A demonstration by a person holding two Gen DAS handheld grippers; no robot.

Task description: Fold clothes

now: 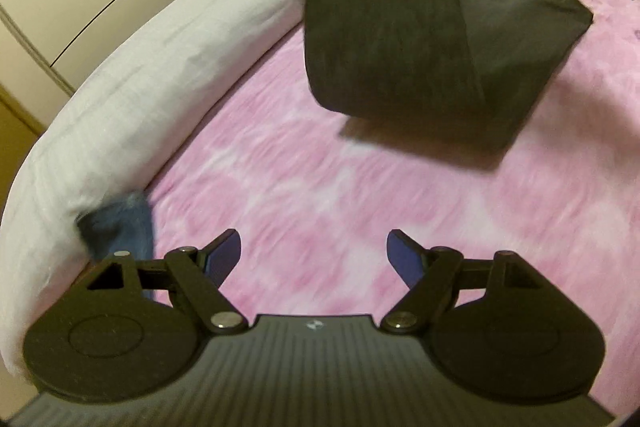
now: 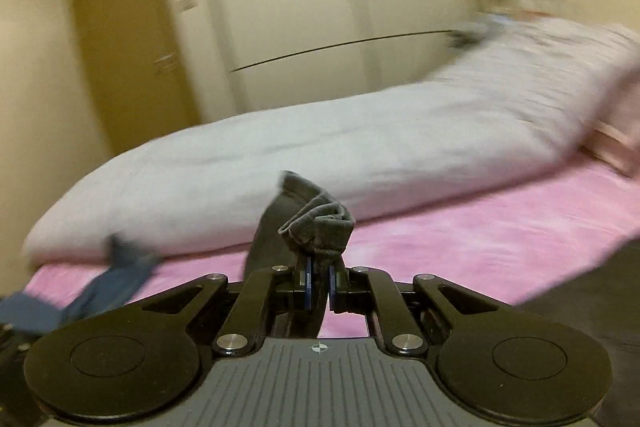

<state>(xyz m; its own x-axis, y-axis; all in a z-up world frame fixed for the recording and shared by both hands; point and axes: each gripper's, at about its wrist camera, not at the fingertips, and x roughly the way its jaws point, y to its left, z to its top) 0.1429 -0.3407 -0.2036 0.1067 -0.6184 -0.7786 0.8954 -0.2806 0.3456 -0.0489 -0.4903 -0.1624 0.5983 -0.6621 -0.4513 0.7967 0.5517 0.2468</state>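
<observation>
Spread wide and empty, the left gripper [image 1: 314, 259] hangs over the pink bedspread [image 1: 320, 195], with the dark trousers [image 1: 384, 27] lying ahead and to its right, long axis running away toward the pillow [image 1: 132, 99]. Right gripper [image 2: 319, 281] pinches a bunched trouser edge [image 2: 316, 227], so it is the nearer one. No readable writing shows.

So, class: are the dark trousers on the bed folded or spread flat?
Partly folded. One end of the dark trousers hangs lifted, pinched in the right gripper; the rest lies on the pink bedcover.
</observation>
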